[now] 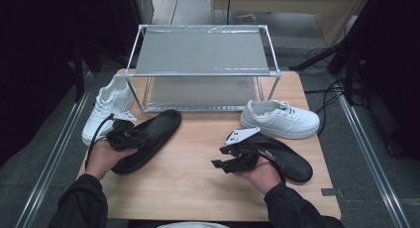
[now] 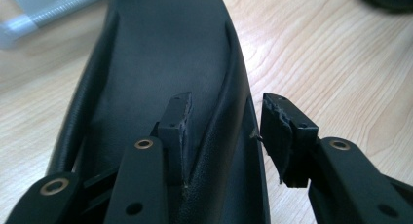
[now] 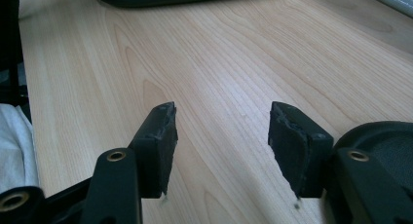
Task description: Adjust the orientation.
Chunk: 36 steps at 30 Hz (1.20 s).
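Left claw point(image 2: 226, 136) straddles black shoe's point(image 2: 160, 63) rim.

Wooden table point(image 1: 198, 153), metal rack point(image 1: 202, 64), cables point(image 1: 322, 96).

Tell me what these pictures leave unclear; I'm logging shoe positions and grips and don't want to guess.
- Right black shoe: its heel end is hidden by the hand and right gripper in the high view.
- Left black shoe: its toe is cut off by the top edge of the left gripper view.
- Rack's lower shelf: shadowed under the top shelf, high view.
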{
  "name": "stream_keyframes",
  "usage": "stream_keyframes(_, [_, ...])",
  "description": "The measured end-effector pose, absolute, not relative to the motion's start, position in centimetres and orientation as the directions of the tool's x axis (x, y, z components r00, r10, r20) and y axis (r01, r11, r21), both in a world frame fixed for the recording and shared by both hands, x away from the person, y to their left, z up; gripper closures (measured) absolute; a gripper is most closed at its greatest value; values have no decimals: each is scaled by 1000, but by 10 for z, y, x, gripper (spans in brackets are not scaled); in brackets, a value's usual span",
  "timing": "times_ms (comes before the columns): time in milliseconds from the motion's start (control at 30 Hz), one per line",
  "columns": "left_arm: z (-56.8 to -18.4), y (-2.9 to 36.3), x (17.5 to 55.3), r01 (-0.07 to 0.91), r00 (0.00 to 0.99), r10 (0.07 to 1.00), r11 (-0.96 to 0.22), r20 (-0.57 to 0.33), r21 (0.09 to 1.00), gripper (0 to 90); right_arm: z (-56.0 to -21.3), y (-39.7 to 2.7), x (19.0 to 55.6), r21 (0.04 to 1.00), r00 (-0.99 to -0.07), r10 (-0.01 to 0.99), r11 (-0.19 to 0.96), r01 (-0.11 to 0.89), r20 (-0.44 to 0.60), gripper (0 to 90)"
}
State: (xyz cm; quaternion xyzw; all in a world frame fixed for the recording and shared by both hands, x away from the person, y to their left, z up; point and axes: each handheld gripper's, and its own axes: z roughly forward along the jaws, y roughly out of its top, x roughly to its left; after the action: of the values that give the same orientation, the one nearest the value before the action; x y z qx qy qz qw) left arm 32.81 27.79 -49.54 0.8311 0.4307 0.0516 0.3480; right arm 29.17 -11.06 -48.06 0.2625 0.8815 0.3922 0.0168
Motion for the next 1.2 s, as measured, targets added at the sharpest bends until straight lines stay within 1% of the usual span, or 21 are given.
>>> stream_keyframes(100, [-495,280,329,681,625,746,-377,-230,628,613,-481,-111,292,699,-860,477,554,453,179,448])
stream_keyframes(133, [-495,281,328,680,631,741,-388,-228,622,667,-481,-110,292,699,-861,476,554,452,179,448])
stream_keyframes(167, [-495,281,328,680,631,741,-388,-228,622,686,-481,-110,292,699,-861,476,554,452,179,448])
stream_keyframes(200, [-495,282,328,684,624,746,-378,-234,624,730,-481,-110,292,699,-861,475,554,452,180,448])
stream_keyframes(433, [-492,282,332,690,637,729,-393,-252,608,786,-481,-110,293,702,-861,474,550,453,184,449])
stream_keyframes(467, [-491,283,334,703,633,720,-381,-284,600,802,-481,-110,293,703,-861,474,549,452,184,449])
stream_keyframes(500, [-491,283,334,703,633,720,-381,-284,600,810,-481,-110,293,703,-861,474,549,452,184,449])
stream_keyframes(733, [-489,286,334,721,624,707,-357,-333,593,837,-480,-111,293,704,-859,476,545,455,187,450])
stream_keyframes(867, [-486,287,333,722,624,705,-354,-337,595,841,-480,-111,293,705,-860,475,545,453,186,450])
stream_keyframes(1100, [-469,285,328,717,628,692,-336,-356,611,842,-479,-112,293,715,-860,473,533,452,190,450])
stream_keyframes(1200, [-463,277,326,706,649,663,-342,-372,620,842,-479,-113,293,722,-860,473,525,450,192,450])
